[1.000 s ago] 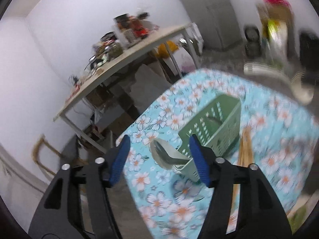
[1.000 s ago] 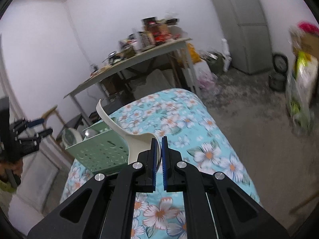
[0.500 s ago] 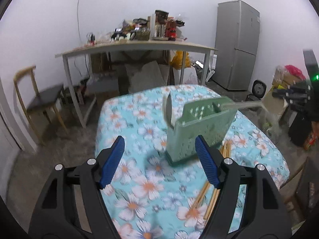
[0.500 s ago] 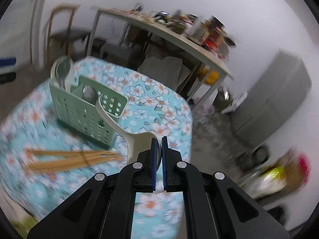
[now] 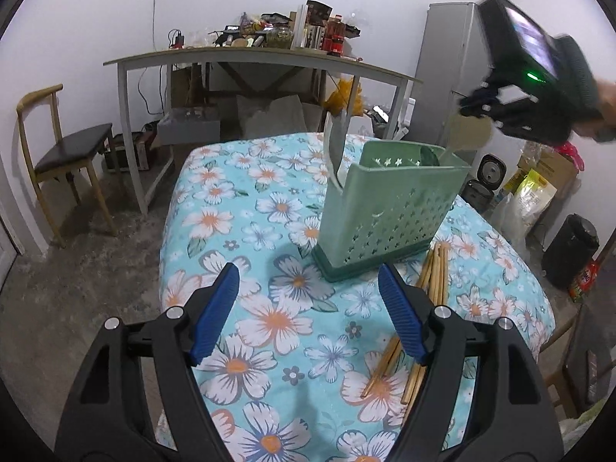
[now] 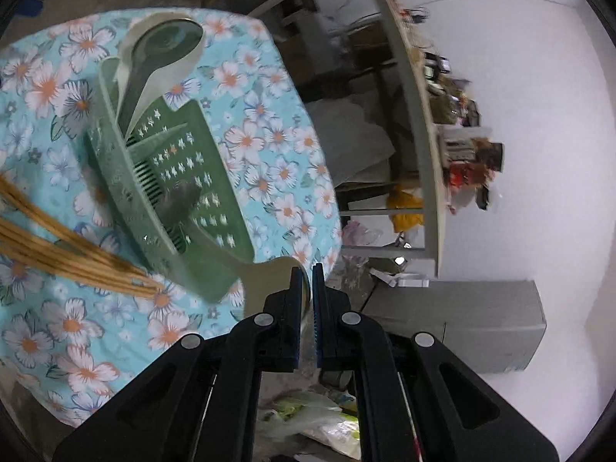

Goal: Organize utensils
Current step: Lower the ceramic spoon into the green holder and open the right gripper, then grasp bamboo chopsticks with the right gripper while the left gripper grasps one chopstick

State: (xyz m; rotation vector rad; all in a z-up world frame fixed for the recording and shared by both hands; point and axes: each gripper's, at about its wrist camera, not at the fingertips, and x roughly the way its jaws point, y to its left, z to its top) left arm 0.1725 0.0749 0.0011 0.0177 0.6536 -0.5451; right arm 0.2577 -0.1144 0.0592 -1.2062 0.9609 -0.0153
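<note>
Cream spoon going into green caddy, bowl end pinched, handle not yet seated.

R gripper [image 6: 306,296], lower centre of right wrist view, jaws pressed nearly together on bowl of cream spoon [image 6: 265,273]; handle slanting into near end of caddy [image 6: 169,177], mid-left of frame. Second cream spoon and metal spoon [image 6: 161,50] already standing in far compartment, upper left. Chopsticks [image 6: 57,246] loose on floral cloth [image 6: 277,142], left edge, just beside caddy. L gripper [image 5: 308,308], bottom centre of left wrist view, jaws spread wide, nothing between, low over cloth near caddy base. Risks, as judged: release too early and spoon tips out over rim; sideways push on handle could tilt or slide light caddy; L gripper nudging chopsticks toward table edge.
</note>
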